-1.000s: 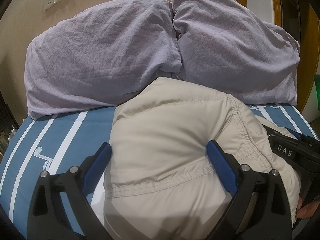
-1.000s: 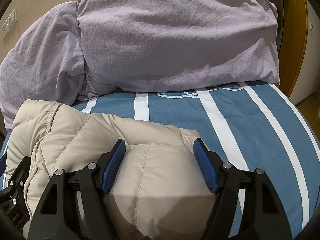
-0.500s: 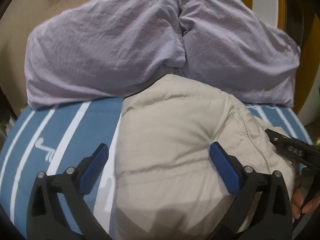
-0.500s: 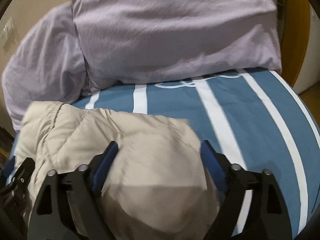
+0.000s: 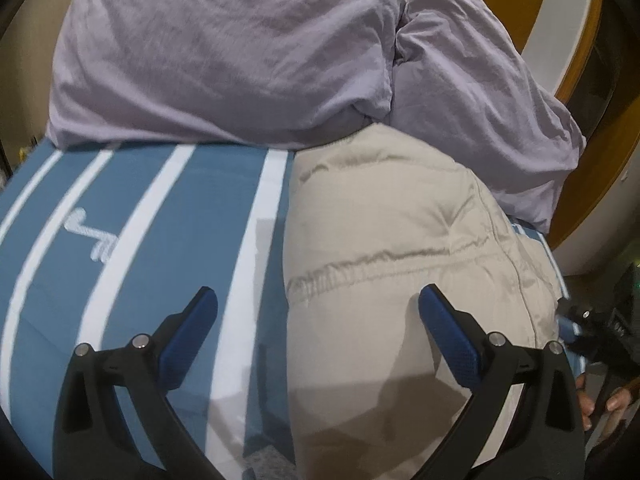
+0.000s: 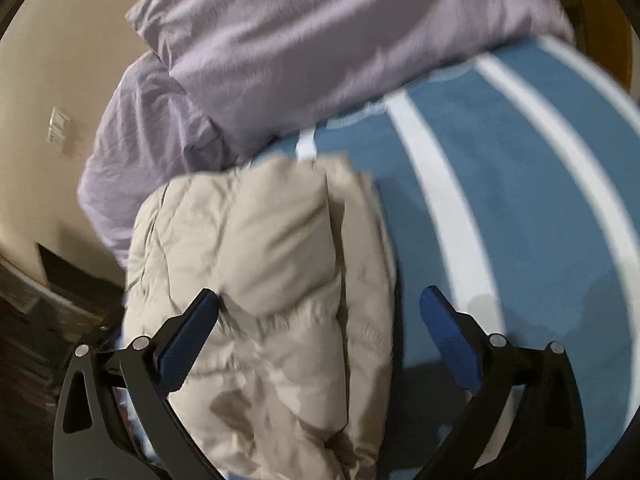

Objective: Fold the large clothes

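Note:
A beige puffy jacket (image 5: pixel 392 248) lies folded in a thick bundle on the blue and white striped bed (image 5: pixel 132 216), its far end against the pillows. My left gripper (image 5: pixel 318 320) is open above the jacket's left edge, holding nothing. In the right wrist view the jacket (image 6: pixel 256 264) shows as a stacked bundle under my open, empty right gripper (image 6: pixel 320 320). The right gripper's body shows at the right edge of the left wrist view (image 5: pixel 600 332), held by a hand.
Two lilac pillows (image 5: pixel 224 56) (image 6: pixel 344 36) stand across the head of the bed. A beige wall with a switch plate (image 6: pixel 58 130) is at the left. A wooden door frame (image 5: pixel 576 92) stands at the right. The bed's left edge drops to dark floor (image 6: pixel 36 320).
Both grippers have pulled back and up off the jacket. The left view has shifted left, showing more bed. The right gripper has swung and tilted; its view is motion-blurred.

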{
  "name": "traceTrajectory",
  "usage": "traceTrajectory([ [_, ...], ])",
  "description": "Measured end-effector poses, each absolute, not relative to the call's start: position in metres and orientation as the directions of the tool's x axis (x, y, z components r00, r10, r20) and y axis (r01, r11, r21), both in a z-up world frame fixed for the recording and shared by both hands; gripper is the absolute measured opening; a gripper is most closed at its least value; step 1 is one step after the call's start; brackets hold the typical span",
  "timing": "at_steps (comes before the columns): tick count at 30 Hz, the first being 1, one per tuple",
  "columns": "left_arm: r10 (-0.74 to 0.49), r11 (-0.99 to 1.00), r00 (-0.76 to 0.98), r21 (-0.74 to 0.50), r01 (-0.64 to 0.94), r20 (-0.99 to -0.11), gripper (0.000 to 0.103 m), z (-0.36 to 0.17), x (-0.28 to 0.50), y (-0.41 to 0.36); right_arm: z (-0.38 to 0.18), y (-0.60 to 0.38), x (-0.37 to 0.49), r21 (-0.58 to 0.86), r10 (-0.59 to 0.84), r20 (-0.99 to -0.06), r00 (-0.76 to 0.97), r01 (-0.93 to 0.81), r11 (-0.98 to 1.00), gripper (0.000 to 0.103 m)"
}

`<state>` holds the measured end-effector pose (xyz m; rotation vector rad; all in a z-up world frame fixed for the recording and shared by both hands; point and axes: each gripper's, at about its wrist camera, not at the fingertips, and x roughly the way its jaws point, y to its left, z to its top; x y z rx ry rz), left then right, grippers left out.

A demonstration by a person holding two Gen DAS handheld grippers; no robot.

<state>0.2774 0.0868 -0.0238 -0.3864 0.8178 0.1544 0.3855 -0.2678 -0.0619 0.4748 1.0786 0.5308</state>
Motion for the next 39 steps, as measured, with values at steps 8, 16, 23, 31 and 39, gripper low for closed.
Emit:
traceTrajectory([
  [8, -0.137, 0.875, 0.669, -0.405, -0.264, -0.731, 0.101, -0.039, 0.281, 0.095, -0.095, -0.255, 0.385, 0.708, 0.72, -0.64, 0.267, -0.16, 0.688, 0.102],
  [16, -0.287, 0.792, 0.671, -0.563, -0.235, -0.684, 0.101, -0.057, 0.292, 0.099, -0.104, -0.248, 0.39, 0.758, 0.772, -0.592, 0.233, -0.166, 0.631, 0.102],
  [23, -0.355, 0.742, 0.682, -0.637, -0.211, -0.64, 0.097, -0.063, 0.295, 0.102, -0.103, -0.246, 0.389, 0.795, 0.813, -0.533, 0.235, -0.188, 0.576, 0.089],
  [31, -0.347, 0.738, 0.688, -0.638, -0.218, -0.637, 0.083, -0.049, 0.297, 0.126, -0.084, -0.225, 0.392, 0.797, 0.831, -0.497, 0.249, -0.246, 0.551, 0.067],
  [39, -0.245, 0.767, 0.702, -0.577, -0.282, -0.669, 0.08, -0.03, 0.307, 0.181, -0.066, -0.168, 0.41, 0.776, 0.841, -0.484, 0.243, -0.325, 0.54, 0.064],
])
